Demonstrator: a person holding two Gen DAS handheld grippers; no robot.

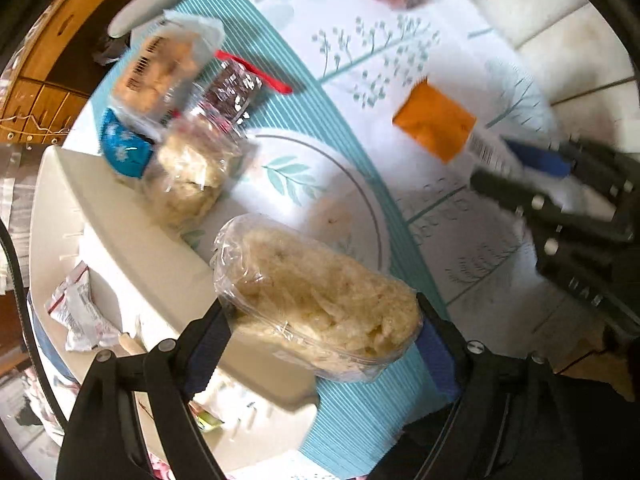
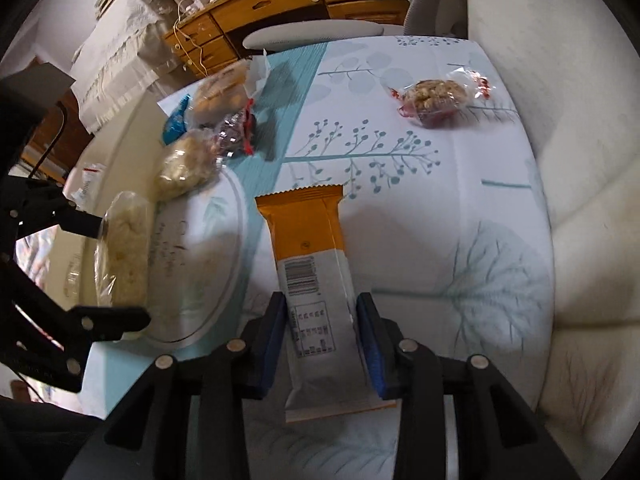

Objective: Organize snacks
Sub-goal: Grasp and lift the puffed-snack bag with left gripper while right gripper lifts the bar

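My left gripper (image 1: 320,354) is shut on a pale rice-crisp cake in clear wrap (image 1: 316,300), with a blue pad at each end, and holds it above the table. The same cake (image 2: 124,248) shows at the left of the right wrist view, between the left gripper's black fingers (image 2: 116,324). My right gripper (image 2: 322,344) is shut on a long orange-and-white packet (image 2: 308,256), its barcode side up and its pads against both long edges. That packet (image 1: 436,124) appears blurred at the right of the left wrist view.
Several wrapped snacks (image 1: 188,120) are heaped at the table's far left, a blue packet (image 1: 126,148) among them. A peanut bar (image 2: 434,100) lies apart at the far right. A cream tray (image 1: 132,264) stands beside the leaf-print tablecloth (image 2: 400,208). A white cushion (image 2: 580,240) borders the right side.
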